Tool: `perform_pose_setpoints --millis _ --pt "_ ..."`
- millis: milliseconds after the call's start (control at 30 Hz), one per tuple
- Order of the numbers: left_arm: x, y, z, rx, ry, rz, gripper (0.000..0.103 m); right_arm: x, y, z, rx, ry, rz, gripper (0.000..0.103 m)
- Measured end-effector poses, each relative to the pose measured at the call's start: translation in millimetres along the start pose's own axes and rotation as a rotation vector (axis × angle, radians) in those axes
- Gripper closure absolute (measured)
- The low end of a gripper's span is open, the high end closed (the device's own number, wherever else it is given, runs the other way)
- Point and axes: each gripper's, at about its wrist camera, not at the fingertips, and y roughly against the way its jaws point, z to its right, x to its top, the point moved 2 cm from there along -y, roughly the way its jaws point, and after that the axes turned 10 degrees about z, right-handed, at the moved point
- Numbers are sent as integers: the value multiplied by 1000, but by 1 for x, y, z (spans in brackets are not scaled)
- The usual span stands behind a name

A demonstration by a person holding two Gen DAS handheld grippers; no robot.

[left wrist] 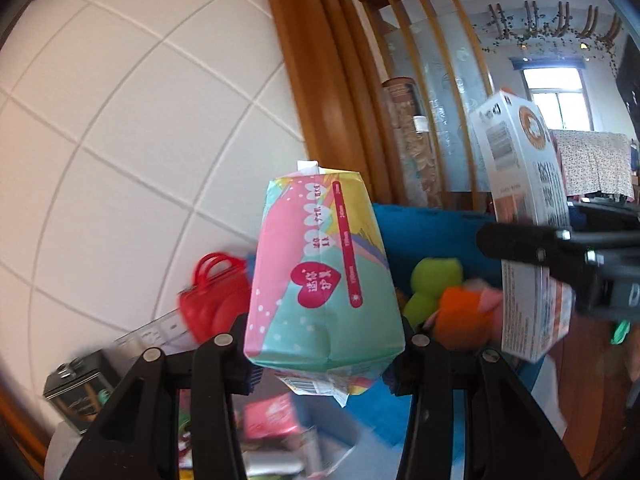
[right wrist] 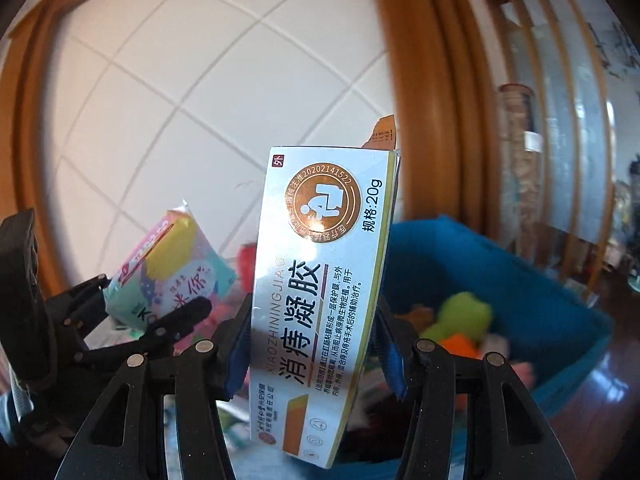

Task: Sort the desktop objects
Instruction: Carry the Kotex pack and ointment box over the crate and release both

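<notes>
My left tool (left wrist: 324, 344) is clenched on a pastel soft pack (left wrist: 320, 276), lifted in front of a white tiled wall (left wrist: 120, 120). My right tool (right wrist: 312, 344) grips a white ointment box (right wrist: 320, 300), also held up in the air. Behind both stands a wooden door frame (left wrist: 312, 80), and further right a slatted wooden screen (left wrist: 432, 80) and a bright window (left wrist: 558, 100). Below lies a blue bin (right wrist: 500, 272) holding a green plush toy (right wrist: 464, 316). A red toy handbag (left wrist: 214, 296) sits by the wall, blurred. I cannot make out the bench.
</notes>
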Motion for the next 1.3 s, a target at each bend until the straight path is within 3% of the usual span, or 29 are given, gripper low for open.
perform_pose_setpoints --millis 133,300,467,533,600,667,700,733,1000,1300 --pt "24 -42 48 25 -17 -5 59 12 -1 57 -36 6 -9 50" --pt "43 -79 78 71 -10 -28 59 17 -18 122 -46 -32 -51 50" --pt "52 -99 96 114 -20 -56 58 9 -46 161 -48 -58 -97 50" --pt "56 -108 98 133 -31 -72 54 7 -49 171 -61 -67 -98 50" --pt "59 -115 97 167 -41 -74 27 6 -55 183 -72 -78 -96 48" --pt "67 -119 99 222 -45 -56 12 7 -63 190 -90 -89 -104 32" --pt "69 -120 98 236 -48 -51 9 8 -69 194 -95 -95 -109 9" --pt "74 -120 96 248 -48 -43 7 9 -70 194 -97 -95 -100 6" --pt "79 -115 88 284 -26 -41 5 20 -63 197 -88 -94 -46 6" --pt "62 -88 83 321 19 -40 5 6 -27 165 -31 -47 -16 3"
